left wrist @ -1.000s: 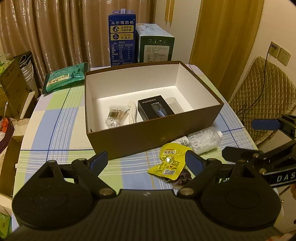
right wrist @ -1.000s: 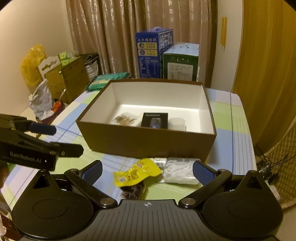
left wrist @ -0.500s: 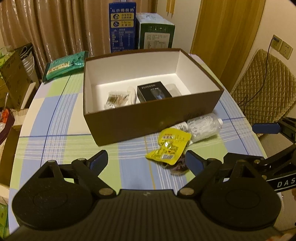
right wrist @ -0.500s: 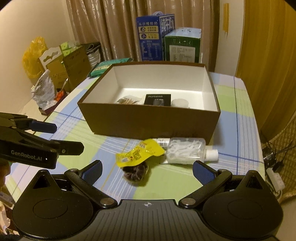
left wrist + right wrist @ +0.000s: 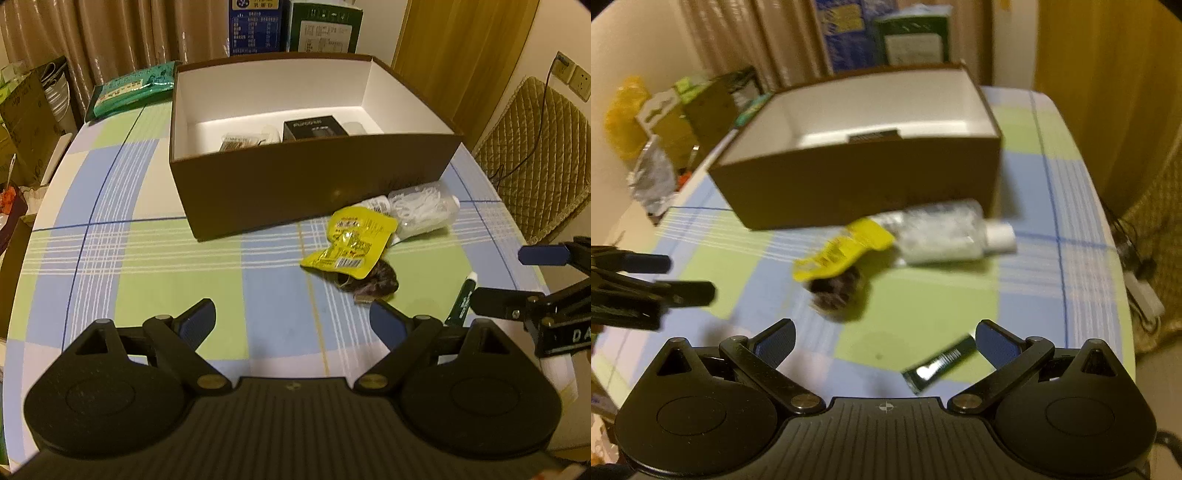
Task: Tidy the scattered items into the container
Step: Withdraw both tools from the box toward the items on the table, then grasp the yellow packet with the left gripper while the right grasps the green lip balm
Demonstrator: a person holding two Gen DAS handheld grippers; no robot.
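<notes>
A brown open box (image 5: 314, 184) (image 5: 857, 181) stands mid-table with a black carton (image 5: 314, 127) and small packets inside. In front of it lie a yellow snack packet (image 5: 351, 242) (image 5: 842, 253), a dark furry clump (image 5: 373, 286) (image 5: 833, 290), a clear bottle of white picks (image 5: 421, 210) (image 5: 945, 234) and a dark green tube (image 5: 460, 304) (image 5: 940, 363). My left gripper (image 5: 291, 323) hangs open over the cloth left of the clump. My right gripper (image 5: 884, 338) is open too, empty, with the tube by its right finger.
The checked tablecloth (image 5: 147, 258) ends close on the right, beside a quilted chair (image 5: 535, 155). A green packet (image 5: 133, 86) and two tall cartons (image 5: 291, 26) sit behind the box. Bags and cardboard (image 5: 661, 122) crowd the left side.
Both grippers have sunk toward the table and tipped downward. The loose items now sit nearer and lower in view, and the green tube has come into sight. Both stay open.
</notes>
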